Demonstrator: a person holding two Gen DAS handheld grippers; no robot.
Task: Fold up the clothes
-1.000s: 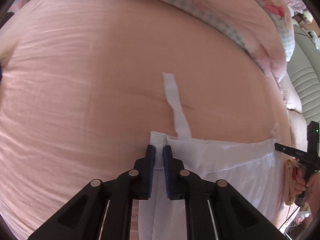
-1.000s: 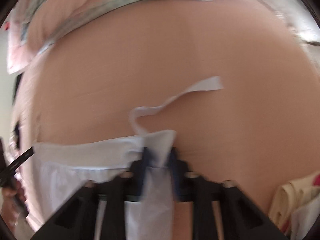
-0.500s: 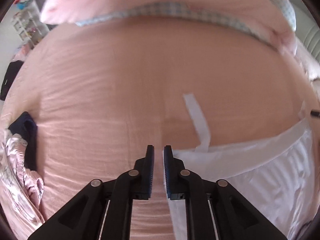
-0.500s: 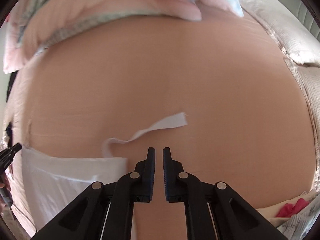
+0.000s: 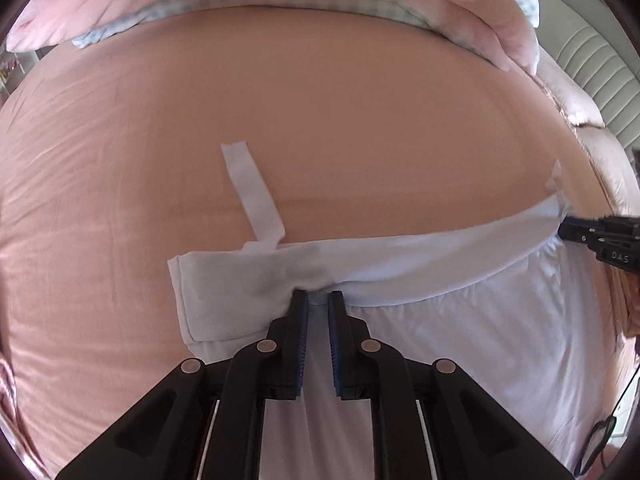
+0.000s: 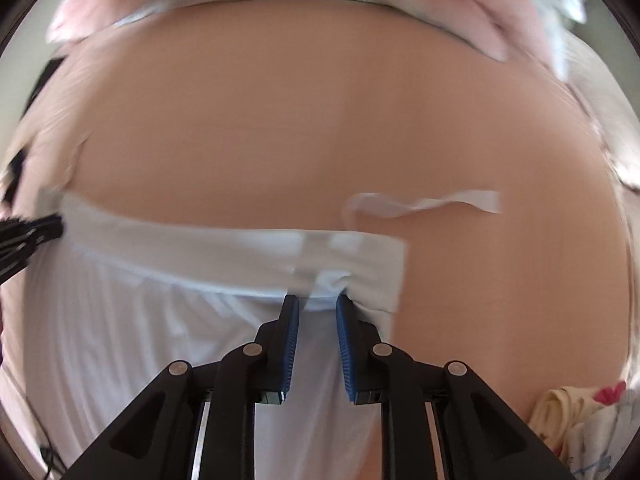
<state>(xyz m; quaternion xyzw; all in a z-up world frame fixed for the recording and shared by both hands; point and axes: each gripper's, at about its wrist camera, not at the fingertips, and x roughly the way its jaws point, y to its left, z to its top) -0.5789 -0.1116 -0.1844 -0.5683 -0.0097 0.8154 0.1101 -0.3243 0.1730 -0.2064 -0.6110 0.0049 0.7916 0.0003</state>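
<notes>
Left wrist view: the left tool is back on the white garment, its pads clenched on the waistband, having hung empty beside it half a second ago. The right tool has also returned to the band, jaws opening around a bunch of cloth. The garment lies spread on the pink bed, below the pillows. The next fold can begin.

A white garment lay across the lower half of the frame on a pink bedsheet, its tie strap angling toward the upper left. The left gripper pinched the waistband at bottom centre. At the right edge, the right gripper met the band's far end.
</notes>
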